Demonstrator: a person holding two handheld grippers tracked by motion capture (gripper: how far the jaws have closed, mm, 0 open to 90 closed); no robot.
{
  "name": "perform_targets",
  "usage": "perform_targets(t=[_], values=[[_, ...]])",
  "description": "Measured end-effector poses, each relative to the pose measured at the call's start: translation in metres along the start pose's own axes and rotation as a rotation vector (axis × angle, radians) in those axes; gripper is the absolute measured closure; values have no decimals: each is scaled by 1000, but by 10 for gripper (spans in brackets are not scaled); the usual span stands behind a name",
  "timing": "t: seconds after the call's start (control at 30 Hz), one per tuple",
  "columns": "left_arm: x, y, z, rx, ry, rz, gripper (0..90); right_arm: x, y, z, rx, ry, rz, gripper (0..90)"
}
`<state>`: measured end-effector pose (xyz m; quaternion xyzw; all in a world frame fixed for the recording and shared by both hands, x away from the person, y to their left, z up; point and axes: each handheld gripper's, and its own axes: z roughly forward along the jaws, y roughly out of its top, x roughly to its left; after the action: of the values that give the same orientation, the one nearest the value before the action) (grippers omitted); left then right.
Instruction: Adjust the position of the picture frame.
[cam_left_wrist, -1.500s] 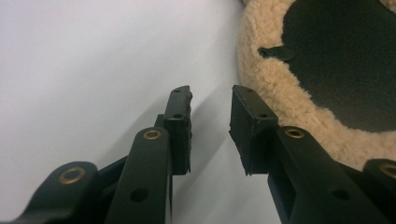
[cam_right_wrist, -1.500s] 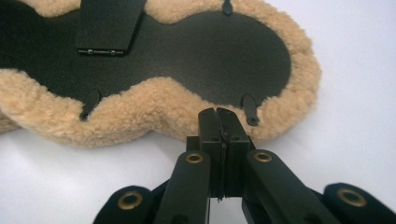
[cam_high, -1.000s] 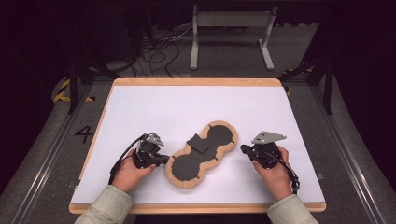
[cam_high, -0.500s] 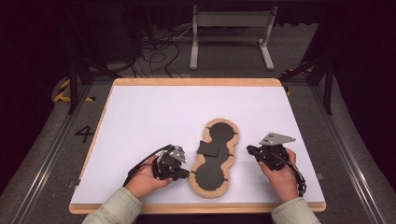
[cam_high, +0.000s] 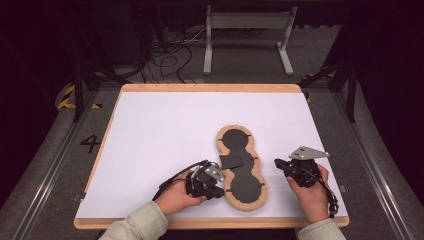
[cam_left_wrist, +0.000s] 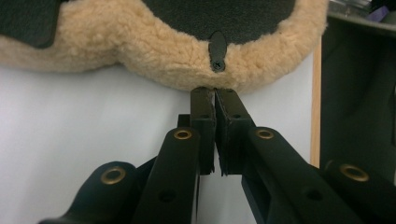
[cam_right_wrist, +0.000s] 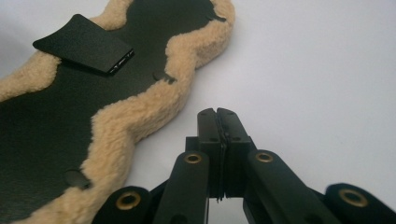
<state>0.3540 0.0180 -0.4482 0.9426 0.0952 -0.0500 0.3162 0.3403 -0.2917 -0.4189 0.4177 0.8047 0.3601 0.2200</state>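
A peanut-shaped black pad (cam_high: 243, 186) with a tan fleece rim lies flat on the white tabletop (cam_high: 165, 135), its long axis running away from me. A loose black flap (cam_high: 231, 161) rests on its waist. My left gripper (cam_high: 222, 192) is at the pad's left edge. In the left gripper view its tips (cam_left_wrist: 215, 93) touch the fleece rim (cam_left_wrist: 154, 56) just below a small black tab (cam_left_wrist: 217, 50). Its jaws have just been opening and stand a thin slit apart with nothing between them. My right gripper (cam_high: 276, 163) is shut and empty beside the pad's right edge (cam_right_wrist: 140, 121), not touching it (cam_right_wrist: 217, 114).
The white top has a wooden border (cam_high: 210, 88). Its near edge (cam_high: 210, 223) lies just below both hands. Dark floor, cables and a grey metal stand (cam_high: 247, 30) are beyond the far edge. White surface stretches left of and behind the pad.
The pad has swung from a diagonal lie to nearly straight away from me and shifted right. My left hand moved right with its edge. My right hand drifted slightly right.
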Motion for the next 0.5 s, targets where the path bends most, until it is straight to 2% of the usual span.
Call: perform_targets(t=[0.27, 0.4, 0.5], values=[[-4, -1, 0, -9, 14, 0, 847, -1, 1, 1, -1, 9, 7, 893], [-3, -6, -10, -22, 36, -13, 834, 1, 12, 12, 2, 32, 8, 895], [1, -14, -26, -70, 66, -53, 822, 4, 29, 25, 33, 43, -12, 900]])
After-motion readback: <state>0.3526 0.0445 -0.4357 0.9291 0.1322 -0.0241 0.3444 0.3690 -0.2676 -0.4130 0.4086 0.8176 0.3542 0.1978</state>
